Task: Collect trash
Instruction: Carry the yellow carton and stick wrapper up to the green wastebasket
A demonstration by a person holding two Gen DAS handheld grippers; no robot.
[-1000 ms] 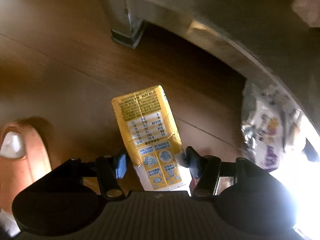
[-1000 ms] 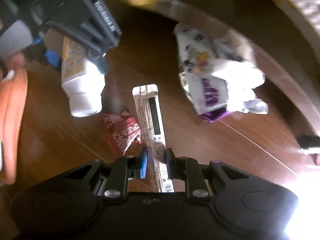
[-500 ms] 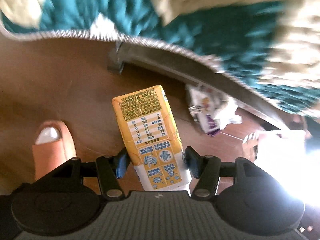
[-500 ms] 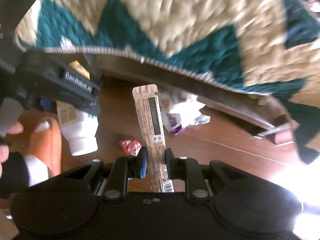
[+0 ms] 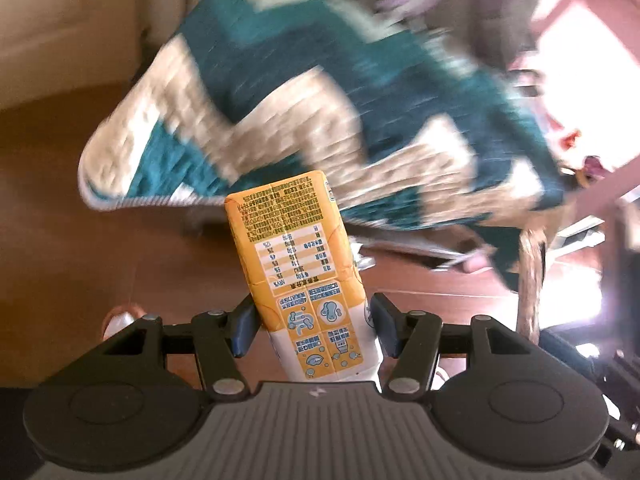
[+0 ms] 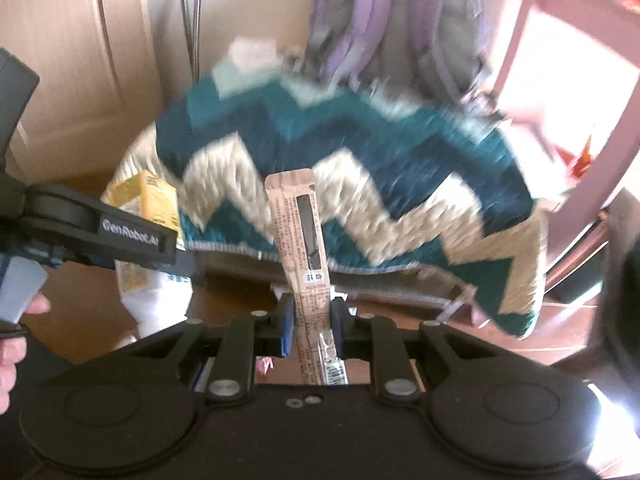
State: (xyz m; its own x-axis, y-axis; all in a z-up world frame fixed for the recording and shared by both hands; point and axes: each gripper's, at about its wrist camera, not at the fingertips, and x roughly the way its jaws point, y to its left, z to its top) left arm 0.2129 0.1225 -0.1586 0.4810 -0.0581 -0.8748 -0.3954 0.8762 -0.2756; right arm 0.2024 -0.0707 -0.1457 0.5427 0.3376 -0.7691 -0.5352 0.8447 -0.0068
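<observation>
Over wood floor point(image 5: 60, 240), L tool point(image 5: 312, 326) gripping carton point(image 5: 296, 264), R tool point(image 6: 310, 322) wrapper point(image 6: 300, 236)

It looked like a home: a teal-and-cream zigzag blanket point(image 6: 360, 184) over furniture, wooden floor point(image 5: 60, 220), pink doorframe point(image 6: 516, 32).

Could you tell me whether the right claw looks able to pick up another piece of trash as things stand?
Probably not: the right claw is shut on a long snack wrapper, leaving no free gap. The left claw is likewise full, shut on a yellow carton. Both would likely need emptying first.
</observation>
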